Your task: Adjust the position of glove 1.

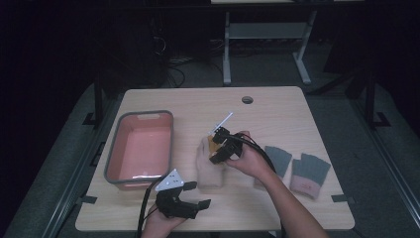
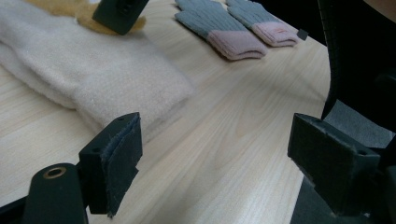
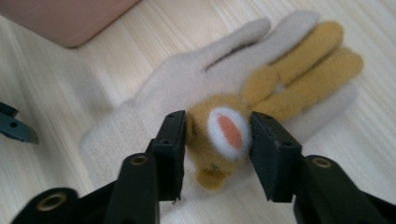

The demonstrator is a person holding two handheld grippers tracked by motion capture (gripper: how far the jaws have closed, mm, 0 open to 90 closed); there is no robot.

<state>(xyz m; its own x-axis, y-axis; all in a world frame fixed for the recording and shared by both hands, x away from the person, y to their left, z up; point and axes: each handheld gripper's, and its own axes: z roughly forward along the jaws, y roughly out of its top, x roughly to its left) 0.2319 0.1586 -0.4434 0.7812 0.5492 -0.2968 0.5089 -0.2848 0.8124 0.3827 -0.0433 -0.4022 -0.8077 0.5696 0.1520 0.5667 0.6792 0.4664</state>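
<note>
A cream glove lies flat near the table's middle, with a brown plush rabbit figure on its back. My right gripper points down at it. Its jaws stand on either side of the rabbit's head without squeezing it. My left gripper rests open near the front edge, just short of the glove's cuff, with only bare tabletop between its jaws.
A pink bin with a grey rim stands at the left. Two grey gloves with pink cuffs lie at the right. A round cable hole is near the far edge.
</note>
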